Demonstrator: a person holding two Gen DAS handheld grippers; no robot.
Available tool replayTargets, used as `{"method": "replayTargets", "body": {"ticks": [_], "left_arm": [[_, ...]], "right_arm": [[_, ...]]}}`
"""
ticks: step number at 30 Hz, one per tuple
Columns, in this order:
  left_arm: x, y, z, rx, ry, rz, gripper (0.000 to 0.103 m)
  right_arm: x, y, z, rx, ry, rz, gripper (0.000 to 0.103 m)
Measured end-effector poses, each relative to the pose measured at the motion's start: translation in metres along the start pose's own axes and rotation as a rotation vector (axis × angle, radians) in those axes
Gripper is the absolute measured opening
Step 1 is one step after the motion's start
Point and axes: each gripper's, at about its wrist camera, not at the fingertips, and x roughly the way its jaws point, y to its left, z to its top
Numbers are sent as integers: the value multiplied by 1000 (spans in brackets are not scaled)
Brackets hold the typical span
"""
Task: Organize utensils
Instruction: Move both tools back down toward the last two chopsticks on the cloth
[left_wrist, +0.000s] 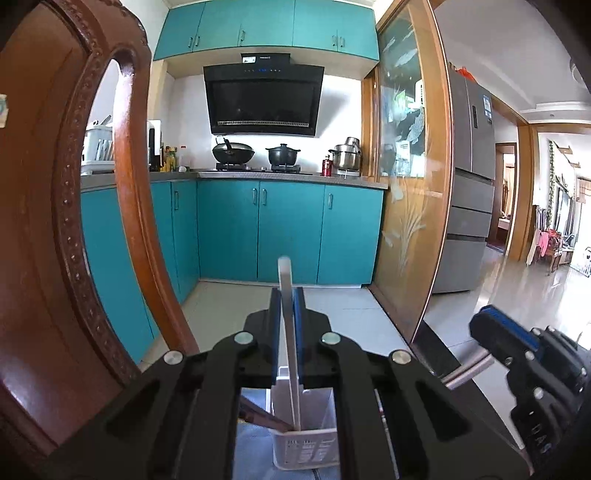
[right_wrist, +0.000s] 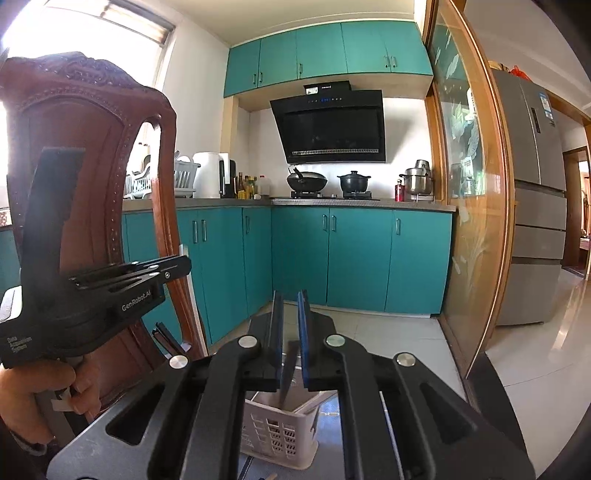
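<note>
My left gripper (left_wrist: 287, 291) is shut on a flat white utensil handle (left_wrist: 289, 332) that stands upright, its lower end inside a white perforated utensil basket (left_wrist: 306, 446). Brown chopsticks (left_wrist: 264, 417) lean in the same basket. My right gripper (right_wrist: 290, 295) holds a dark thin utensil (right_wrist: 287, 373) between its blue pads, its lower end in the basket (right_wrist: 277, 435). The right gripper also shows in the left wrist view (left_wrist: 517, 347), with a metal handle (left_wrist: 469, 369) sticking out of it. The left gripper shows in the right wrist view (right_wrist: 110, 280).
A carved wooden chair back (left_wrist: 55, 221) stands close on the left, also in the right wrist view (right_wrist: 92, 166). Beyond are teal kitchen cabinets (left_wrist: 288, 232), a stove with pots (left_wrist: 258, 155), a glass sliding door (left_wrist: 410, 184) and a fridge (left_wrist: 469, 184).
</note>
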Motion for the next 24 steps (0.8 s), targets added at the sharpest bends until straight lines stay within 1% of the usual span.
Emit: {"method": "replayTargets", "body": {"ticks": [4,5,6,8,9,11,12,13,16,18,20,24], "left_arm": [[-12,3,-3,-2,-5,-14,8],[-19,5,-4,3,-9,-20,8],[-23,5,-5,8,-11,-25,8],[-35,6,-8,26,-18,-35,8],[-42,8,-12,32,-13,-38,8],[-51,12,-21,25,13,-55,8],[-53,15,-25,15,29,-64,8],[-54,16,-30,11,46,-75,8],[-53,16,-43,26,86,-72,8],[-50,17,-50,30,110,-68,8],[-48,18,-55,28,132,-70,8],[-45,19,-61,38,155,-58,12]], "right_arm": [[-16,-1,-1,-12,1,23,11],[-23,1,-3,-31,9,40,18],[-27,3,-5,-44,17,52,29],[-38,9,-20,-79,58,102,39],[-40,11,-27,-93,82,126,40],[-34,19,-46,-124,184,194,40],[-26,23,-57,-137,250,222,40],[-13,26,-70,-151,328,223,40],[31,27,-106,-133,549,178,40],[56,22,-127,-87,653,153,39],[78,21,-144,-70,725,100,38],[104,22,-163,-56,790,14,38]]}}
